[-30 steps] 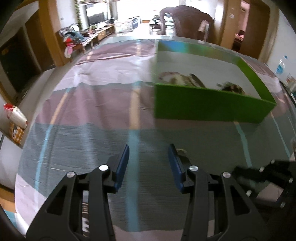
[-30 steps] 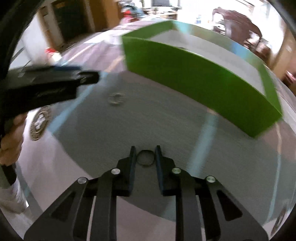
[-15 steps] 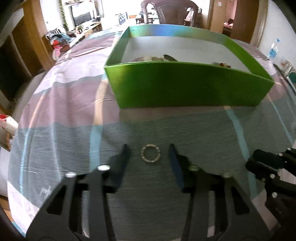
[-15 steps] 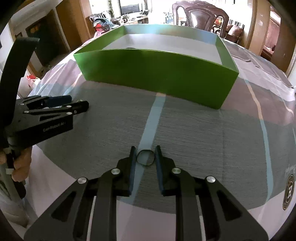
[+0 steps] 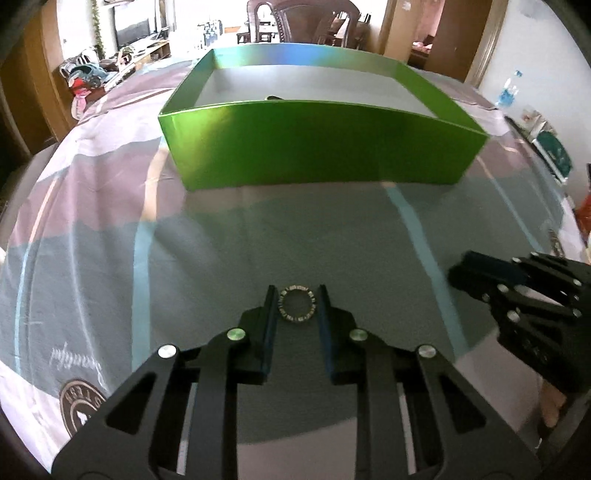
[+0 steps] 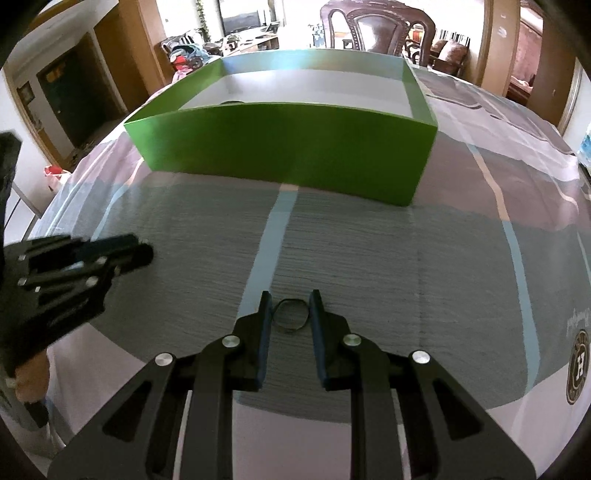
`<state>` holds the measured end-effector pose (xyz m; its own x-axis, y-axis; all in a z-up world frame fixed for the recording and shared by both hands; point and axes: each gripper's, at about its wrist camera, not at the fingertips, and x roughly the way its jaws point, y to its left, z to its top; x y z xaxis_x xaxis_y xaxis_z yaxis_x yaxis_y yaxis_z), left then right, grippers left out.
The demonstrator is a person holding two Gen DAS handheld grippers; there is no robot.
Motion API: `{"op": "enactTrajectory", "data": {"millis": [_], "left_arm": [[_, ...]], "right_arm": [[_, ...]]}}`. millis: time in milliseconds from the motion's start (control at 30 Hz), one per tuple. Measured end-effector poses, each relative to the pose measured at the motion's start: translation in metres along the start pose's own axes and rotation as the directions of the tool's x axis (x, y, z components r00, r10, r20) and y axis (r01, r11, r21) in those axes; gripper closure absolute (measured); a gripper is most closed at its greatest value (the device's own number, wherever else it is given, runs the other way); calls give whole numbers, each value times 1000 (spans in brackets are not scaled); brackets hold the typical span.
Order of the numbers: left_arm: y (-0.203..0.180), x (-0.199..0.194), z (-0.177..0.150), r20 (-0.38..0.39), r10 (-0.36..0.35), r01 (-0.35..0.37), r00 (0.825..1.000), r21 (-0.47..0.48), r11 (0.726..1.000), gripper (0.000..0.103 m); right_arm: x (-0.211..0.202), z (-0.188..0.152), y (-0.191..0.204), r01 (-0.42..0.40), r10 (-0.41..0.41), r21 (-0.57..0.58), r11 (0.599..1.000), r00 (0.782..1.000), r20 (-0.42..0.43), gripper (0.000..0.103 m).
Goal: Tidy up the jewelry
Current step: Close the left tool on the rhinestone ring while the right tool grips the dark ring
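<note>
A silver studded ring lies on the grey stripe of the tablecloth between the fingers of my left gripper. Its jaws are closing, and the pads touch the ring's sides. My right gripper is shut on a thin dark ring, low over the cloth. Ahead of both stands the green box, open at the top, with a dark item just showing inside. The right gripper appears at the right of the left wrist view. The left gripper appears at the left of the right wrist view.
A striped tablecloth with round logos covers the table. A dark wooden chair stands behind the box. A water bottle and small items sit at the far right edge. A person's hand holds the left gripper.
My left gripper came up to the studded ring and its jaws narrowed around it. My right gripper kept the dark ring while it swung round to face the box.
</note>
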<state>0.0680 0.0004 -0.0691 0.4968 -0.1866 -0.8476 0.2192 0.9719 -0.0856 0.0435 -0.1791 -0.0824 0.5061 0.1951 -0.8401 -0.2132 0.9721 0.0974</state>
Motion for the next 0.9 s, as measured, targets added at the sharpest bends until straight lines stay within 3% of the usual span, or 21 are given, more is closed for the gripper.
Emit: {"op": "enactTrajectory", "data": {"millis": [67,167,400,467,633,700,900], "left_arm": [[2,-4,-3,8,0,0,1000,-13,1000,81],[8,-8,-6,16,6,-5,1000,-39,999,71],[-5,-14,-11,27,26,-25,999,-42,999,66],[-12,-14,-12,30,57,-57,998,-25,998,66],[-19,-8,-13,26,91,-91,995,-25,996,66],[-21,-6,-14,29,113,-112,993,-29,993,72],[-24,-4,-17,44,130,-128,991,-37,991,79]], "right_arm": [[-1,-1,-1,-1,1,3,1000,1000,2,82],[-1,-2,-1,0,0,2,1000,1000,6,82],[-2,-4,1,-2,3,-16,1000,1000,9,78],[-2,-4,2,-2,2,-20,1000,1000,10,69],[-2,-6,5,23,-22,-43,999,1000,20,69],[-2,-7,7,33,-32,-52,998,999,28,69],[-2,-9,7,46,-43,-67,997,998,42,81]]}}
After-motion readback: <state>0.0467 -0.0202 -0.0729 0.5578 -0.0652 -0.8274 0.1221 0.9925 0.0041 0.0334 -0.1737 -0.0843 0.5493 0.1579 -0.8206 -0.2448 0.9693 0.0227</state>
